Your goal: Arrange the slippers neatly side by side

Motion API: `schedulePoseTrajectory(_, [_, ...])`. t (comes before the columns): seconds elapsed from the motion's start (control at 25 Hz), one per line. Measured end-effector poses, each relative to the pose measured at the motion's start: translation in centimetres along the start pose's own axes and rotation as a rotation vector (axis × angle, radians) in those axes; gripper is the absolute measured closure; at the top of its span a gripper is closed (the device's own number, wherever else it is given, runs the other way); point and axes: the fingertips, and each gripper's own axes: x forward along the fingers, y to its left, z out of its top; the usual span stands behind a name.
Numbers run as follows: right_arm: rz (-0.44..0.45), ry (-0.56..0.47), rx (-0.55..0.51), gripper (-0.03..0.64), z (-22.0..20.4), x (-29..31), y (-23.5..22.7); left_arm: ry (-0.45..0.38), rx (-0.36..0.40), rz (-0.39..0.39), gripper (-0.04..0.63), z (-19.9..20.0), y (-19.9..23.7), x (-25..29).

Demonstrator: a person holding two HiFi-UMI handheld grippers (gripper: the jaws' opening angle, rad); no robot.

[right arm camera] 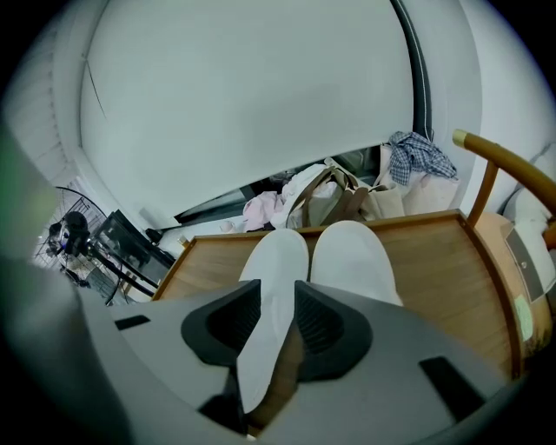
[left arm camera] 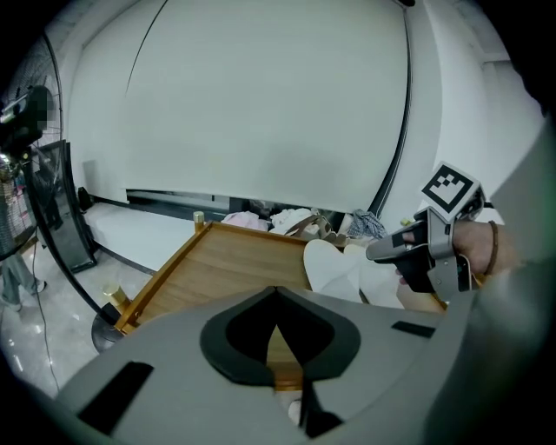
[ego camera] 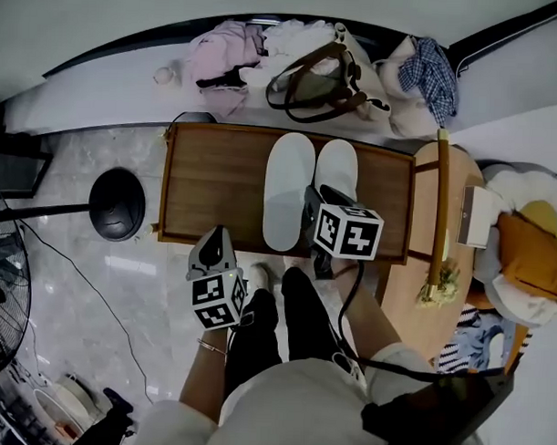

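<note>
Head view shows two white slippers lying on the brown wooden table (ego camera: 216, 169), in the middle of the picture. The left slipper (ego camera: 288, 190) and the right slipper (ego camera: 337, 169) lie close together, side by side, with their round toes pointing to the top of the frame and about level. The right gripper (ego camera: 310, 202) hangs just over their near ends and hides part of the right slipper, so I cannot tell if the heels match. In the right gripper view its jaws are spread apart, with the heel end of the left slipper showing between them, and the pads do not look to be squeezing it. The left gripper (ego camera: 216, 235) waits at the lower edge of the table, away from the slippers, with its jaws pressed together on nothing. The job looks almost done. To end it well, I think the right gripper should lift straight up and back, so no pad drags the heel sideways. Then look at the heels, and give a soft push only if one sticks out.
</note>
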Motion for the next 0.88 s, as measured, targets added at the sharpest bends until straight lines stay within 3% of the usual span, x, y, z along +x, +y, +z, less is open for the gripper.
schedulePoseTrajectory(0.88, [-0.13,-0.199,0.052,0.486,3.2,-13.3,-5.2,-0.181,0.042,-0.096,0.578,7.3,-5.6,-4.2])
